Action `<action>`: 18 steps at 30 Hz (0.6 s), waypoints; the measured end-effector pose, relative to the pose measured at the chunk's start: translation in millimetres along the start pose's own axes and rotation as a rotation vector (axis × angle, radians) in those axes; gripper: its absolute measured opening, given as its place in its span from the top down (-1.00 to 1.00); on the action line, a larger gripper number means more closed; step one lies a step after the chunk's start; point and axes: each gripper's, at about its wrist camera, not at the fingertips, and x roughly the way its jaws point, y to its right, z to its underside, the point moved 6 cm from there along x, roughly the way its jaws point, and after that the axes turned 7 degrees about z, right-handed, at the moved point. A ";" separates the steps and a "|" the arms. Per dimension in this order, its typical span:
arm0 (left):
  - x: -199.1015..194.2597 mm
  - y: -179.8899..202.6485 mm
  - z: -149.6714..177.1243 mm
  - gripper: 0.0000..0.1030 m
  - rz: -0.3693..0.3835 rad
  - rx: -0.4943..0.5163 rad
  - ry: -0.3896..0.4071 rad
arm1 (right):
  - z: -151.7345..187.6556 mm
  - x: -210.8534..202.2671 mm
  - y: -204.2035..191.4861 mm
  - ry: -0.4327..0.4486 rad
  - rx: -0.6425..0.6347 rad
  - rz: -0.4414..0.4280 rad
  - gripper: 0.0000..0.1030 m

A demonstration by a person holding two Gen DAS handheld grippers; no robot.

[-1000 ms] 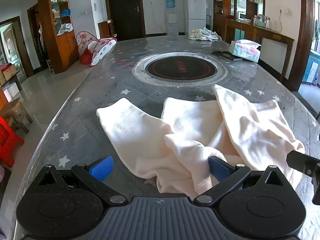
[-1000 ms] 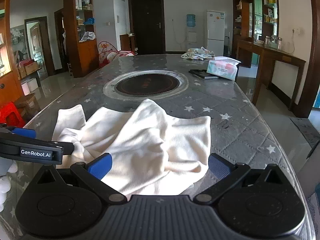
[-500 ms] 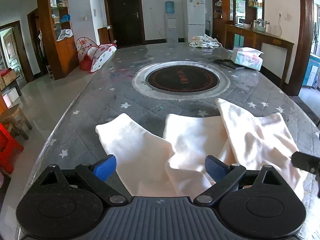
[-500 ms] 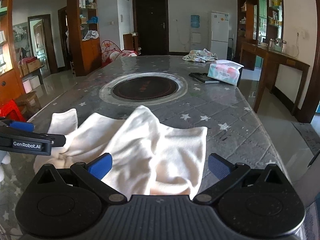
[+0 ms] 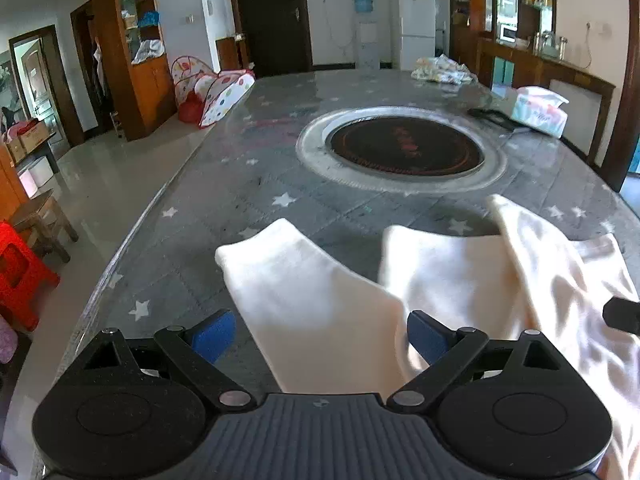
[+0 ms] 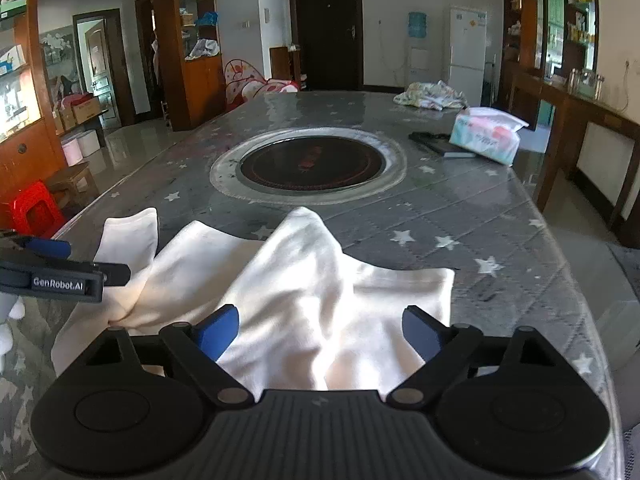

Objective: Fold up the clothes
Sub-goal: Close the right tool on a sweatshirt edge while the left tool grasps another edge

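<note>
A cream garment (image 5: pixel 312 292) lies crumpled on the grey star-patterned table (image 5: pixel 240 184), one sleeve stretched to the left. My left gripper (image 5: pixel 320 336) is over its near edge, and that sleeve's base runs between the wide blue fingers without being pinched. In the right wrist view the garment (image 6: pixel 320 280) bunches into a ridge. My right gripper (image 6: pixel 320 332) straddles the near hem; its jaws are closing, with cloth between them but not pressed. The left gripper (image 6: pixel 60 268) shows at that view's left edge, and a tip of the right gripper (image 5: pixel 624 316) at the left view's right edge.
A round black hob (image 5: pixel 404 148) is set into the table's middle. A tissue pack (image 6: pixel 486 138) and a flat black object (image 6: pixel 440 144) lie at the right, a patterned cloth heap (image 6: pixel 430 94) at the far end. A red stool (image 5: pixel 20 276) stands on the floor, left.
Both grippers have moved forward over the garment's near edge, which now runs under them. The blue fingers of each stand a little closer together than before.
</note>
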 end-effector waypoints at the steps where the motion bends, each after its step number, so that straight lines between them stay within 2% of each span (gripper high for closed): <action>1: 1.5 -1.3 0.1 -0.84 0.002 -0.002 -0.002 | -0.8 2.7 -1.4 -0.004 0.001 -0.005 -0.74; 5: 8.7 -5.1 -0.4 -0.78 -0.003 -0.006 -0.010 | -5.5 15.4 -7.8 -0.022 0.010 -0.044 -0.62; 10: 16.3 -18.0 -5.4 -0.74 -0.017 -0.030 -0.006 | -11.7 22.6 -10.9 -0.024 -0.012 -0.048 -0.57; 18: 23.8 -48.2 -14.6 -0.74 -0.042 -0.085 0.009 | -26.9 42.5 -10.4 -0.035 -0.017 -0.063 -0.37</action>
